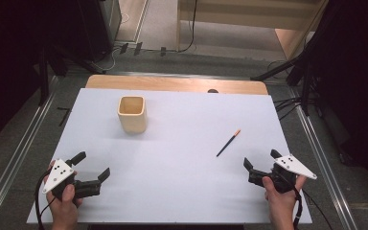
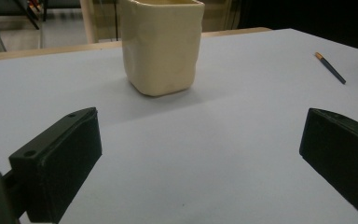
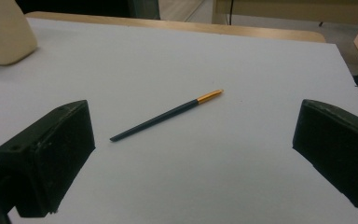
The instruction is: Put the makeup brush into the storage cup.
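A cream square cup [image 1: 132, 114] stands upright on the white table sheet [image 1: 172, 158], left of centre and toward the back. A thin dark stick with an orange-gold tip [image 1: 228, 143] lies flat at the right. My left gripper [image 1: 94, 165] is held open near the front left corner, with nothing between its jaws; in the left gripper view the cup [image 2: 162, 44] stands ahead of it and the stick [image 2: 331, 68] lies far right. My right gripper [image 1: 260, 161] is open near the front right, and the stick [image 3: 166, 115] lies just ahead of its jaws.
A wooden table edge [image 1: 172, 84] shows beyond the white sheet. Metal rails [image 1: 316, 143] run along both sides of the table. Cables and dark stands [image 1: 124, 48] sit on the floor behind.
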`<state>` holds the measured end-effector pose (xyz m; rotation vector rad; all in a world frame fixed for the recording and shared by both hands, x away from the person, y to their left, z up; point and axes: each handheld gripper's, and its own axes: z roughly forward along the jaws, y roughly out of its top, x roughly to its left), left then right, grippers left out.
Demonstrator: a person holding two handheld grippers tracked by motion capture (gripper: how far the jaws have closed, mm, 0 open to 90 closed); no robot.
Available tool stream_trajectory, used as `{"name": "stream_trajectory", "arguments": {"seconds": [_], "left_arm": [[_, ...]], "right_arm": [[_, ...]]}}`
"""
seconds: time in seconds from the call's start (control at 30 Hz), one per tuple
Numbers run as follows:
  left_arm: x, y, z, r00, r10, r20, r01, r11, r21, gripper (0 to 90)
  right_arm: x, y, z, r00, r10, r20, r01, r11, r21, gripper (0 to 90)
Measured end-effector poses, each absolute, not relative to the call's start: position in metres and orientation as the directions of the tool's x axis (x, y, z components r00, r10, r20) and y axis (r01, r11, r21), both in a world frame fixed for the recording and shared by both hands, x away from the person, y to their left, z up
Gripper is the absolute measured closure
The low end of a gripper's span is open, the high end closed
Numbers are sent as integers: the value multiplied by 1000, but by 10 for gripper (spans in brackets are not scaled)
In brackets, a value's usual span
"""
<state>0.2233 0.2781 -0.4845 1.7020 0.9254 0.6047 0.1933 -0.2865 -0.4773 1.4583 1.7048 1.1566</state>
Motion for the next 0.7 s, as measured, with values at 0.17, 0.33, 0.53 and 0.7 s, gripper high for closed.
{"name": "stream_trajectory", "arguments": {"seconds": [0.17,0.33,0.53,0.7], "left_arm": [[223,280,-484,571,820,-45,282,-145,948,0],[222,280,-483,574,818,-38,277,-150,949,0],[221,284,-481,572,819,-49,279,-138,950,0],[221,286,-481,570,820,-49,276,-136,951,0]], "right_arm": [[202,-285,-474,-202,975,89,470,17,883,0],[211,-281,-468,-210,974,79,490,36,871,0],[225,-275,-460,-224,973,57,497,64,865,0],[240,-268,-456,-228,972,53,514,74,855,0]]}}
